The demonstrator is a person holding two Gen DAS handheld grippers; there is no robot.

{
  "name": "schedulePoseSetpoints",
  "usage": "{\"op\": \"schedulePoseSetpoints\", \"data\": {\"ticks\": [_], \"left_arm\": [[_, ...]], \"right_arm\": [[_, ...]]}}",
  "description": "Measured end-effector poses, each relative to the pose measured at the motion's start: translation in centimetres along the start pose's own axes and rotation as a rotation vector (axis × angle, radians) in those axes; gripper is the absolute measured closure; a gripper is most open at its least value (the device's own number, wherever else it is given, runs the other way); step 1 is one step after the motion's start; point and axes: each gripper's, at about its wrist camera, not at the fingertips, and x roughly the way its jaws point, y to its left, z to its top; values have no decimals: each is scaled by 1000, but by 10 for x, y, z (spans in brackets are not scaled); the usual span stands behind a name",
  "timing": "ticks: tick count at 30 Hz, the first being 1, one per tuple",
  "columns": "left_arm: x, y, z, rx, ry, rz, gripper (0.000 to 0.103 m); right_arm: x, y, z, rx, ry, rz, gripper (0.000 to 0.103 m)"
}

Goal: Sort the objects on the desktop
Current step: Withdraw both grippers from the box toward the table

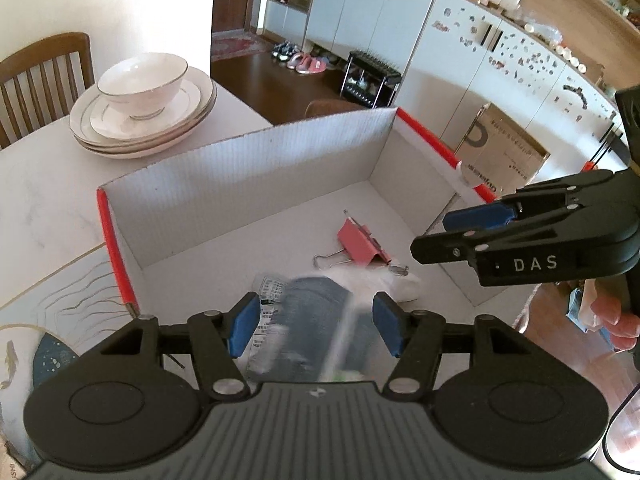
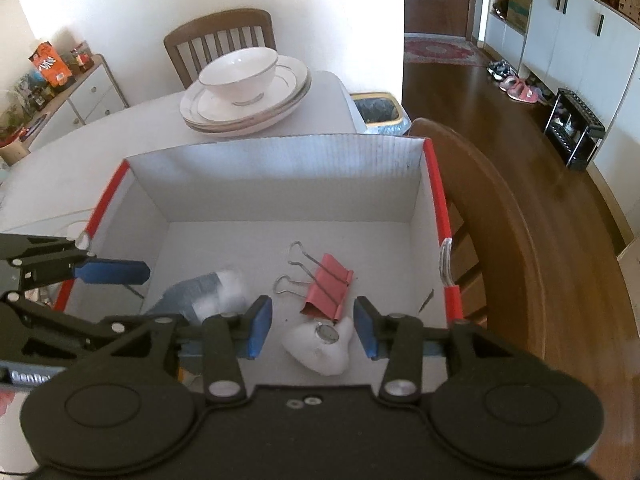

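Jaws apart over blurred packet [image 1: 316,328]

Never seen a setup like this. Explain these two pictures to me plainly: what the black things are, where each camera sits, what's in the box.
A person holds two hand-held grippers, each carrying a camera looking along its blue-padded fingers. One picture is from the left gripper, the other from the right gripper. Both hang open over a white cardboard box with red edges, gripping nothing. Inside lie a pink binder clip, a white lump and a blurred bluish packet. Behind the box stand stacked plates with a bowl.
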Motion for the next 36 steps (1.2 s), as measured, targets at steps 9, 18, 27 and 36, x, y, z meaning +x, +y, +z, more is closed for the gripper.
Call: {"op": "schedulePoseSetpoints", "data": {"ticks": [9, 18, 27, 36], "left_arm": [[-33, 0, -11, 6, -73, -13, 40], [-75, 8, -27, 9, -151, 2, 32], [-111, 26, -47, 19, -199, 0, 27], [-144, 43, -77, 56, -233, 25, 16]], "right_arm": [[-23, 18, -7, -10, -48, 1, 45], [-45, 54, -16, -83, -128, -55, 31], [-57, 87, -26, -82, -175, -75, 25], [-62, 126, -39, -80, -202, -69, 18]]}}
